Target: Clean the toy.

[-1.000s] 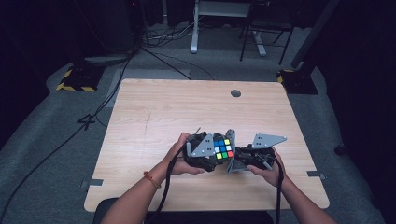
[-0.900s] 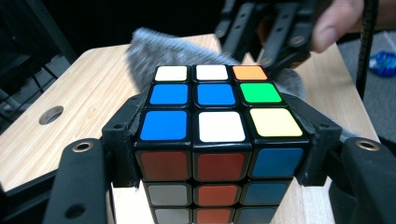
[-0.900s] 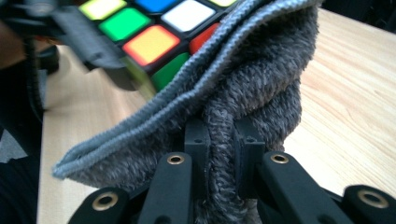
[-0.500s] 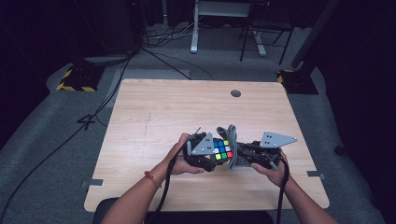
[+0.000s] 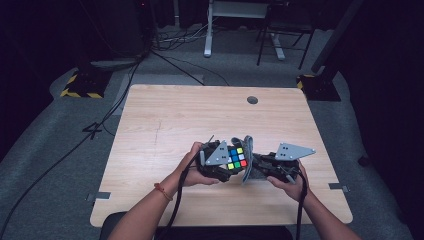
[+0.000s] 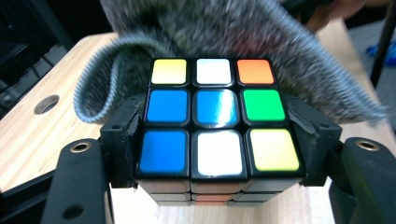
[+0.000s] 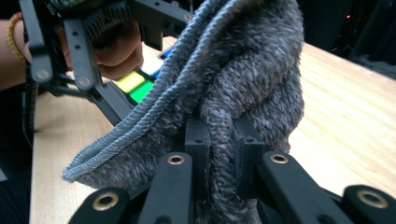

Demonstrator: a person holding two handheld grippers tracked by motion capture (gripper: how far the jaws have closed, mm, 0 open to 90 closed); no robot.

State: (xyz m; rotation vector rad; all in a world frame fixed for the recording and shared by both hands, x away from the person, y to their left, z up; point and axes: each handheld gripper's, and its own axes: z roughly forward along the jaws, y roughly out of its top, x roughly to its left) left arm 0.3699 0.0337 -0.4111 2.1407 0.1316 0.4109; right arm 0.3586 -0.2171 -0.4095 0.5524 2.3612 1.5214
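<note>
Near the front edge of the pale wooden counter (image 5: 165, 120), the left gripper (image 5: 216, 161) has its fingers clamped on the sides of a colourful scrambled puzzle cube (image 6: 217, 119), held just above the wood. The right gripper (image 7: 223, 140) pinches a grey fuzzy cloth (image 7: 243, 79) against the cube's far side. This looks like wiping; next, drag the cloth across a face while the cube stays steady.

Left gripper (image 5: 226, 161) fingers clamped (fully loaded), right gripper (image 5: 254, 167) fingers pinched nearly together
</note>
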